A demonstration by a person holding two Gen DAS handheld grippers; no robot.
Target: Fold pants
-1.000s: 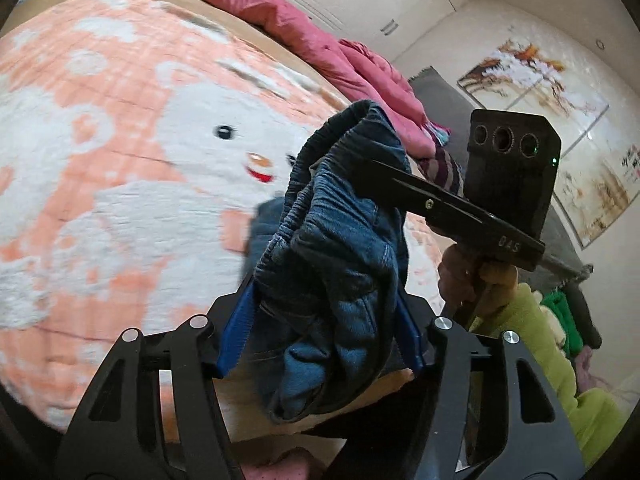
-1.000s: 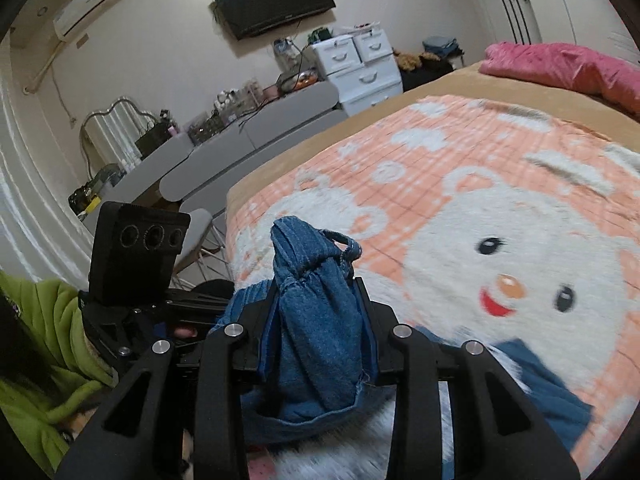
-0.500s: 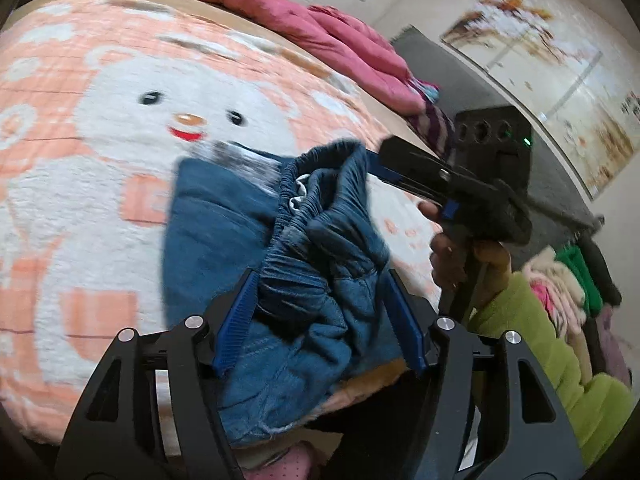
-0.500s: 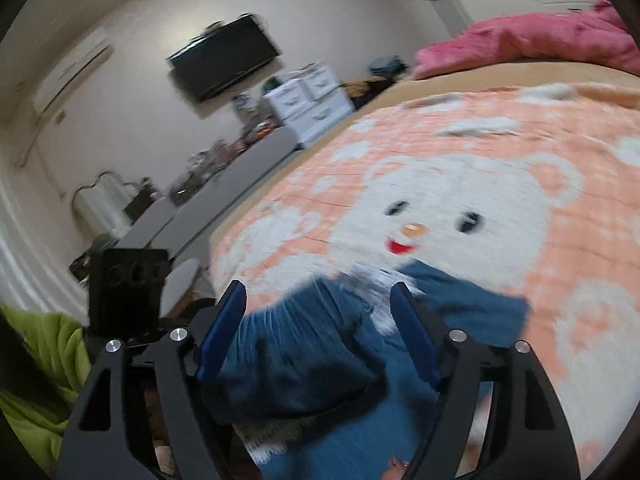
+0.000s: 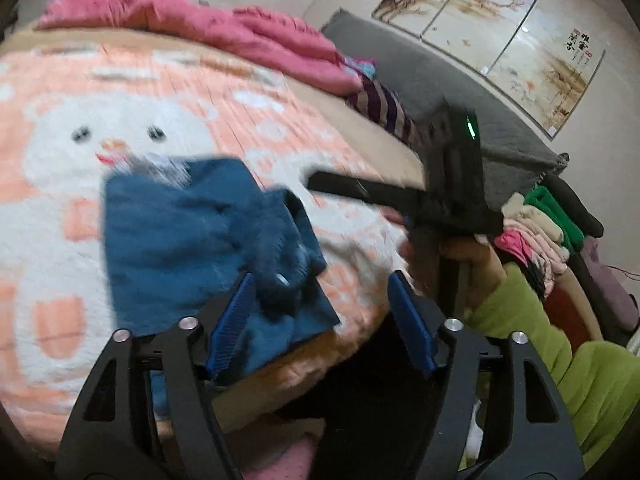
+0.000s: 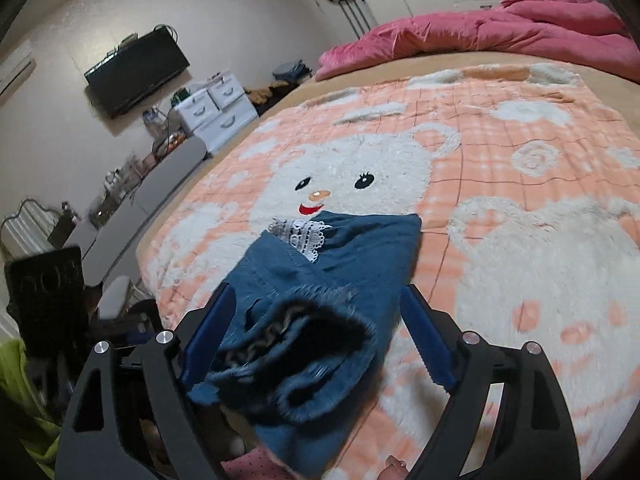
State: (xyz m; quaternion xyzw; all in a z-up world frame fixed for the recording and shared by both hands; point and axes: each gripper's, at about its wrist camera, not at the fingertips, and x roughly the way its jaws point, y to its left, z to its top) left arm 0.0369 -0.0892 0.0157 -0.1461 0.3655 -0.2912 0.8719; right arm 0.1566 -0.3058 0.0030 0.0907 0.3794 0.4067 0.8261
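Now our left gripper [image 5: 320, 320], jaws opening and clear of cloth, has the pants [image 5: 192, 240] at its 10 o'clock on the blanket [image 5: 48, 208], long axis running toward 12, while our right gripper [image 6: 316, 340], also opening, straddles the bunched waist unpinched and sits nearer; no containers show.

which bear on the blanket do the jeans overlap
The big smiling bear with black eyes and red mouth; the denim pants cover its chin. The paler bear beside it lies uncovered.
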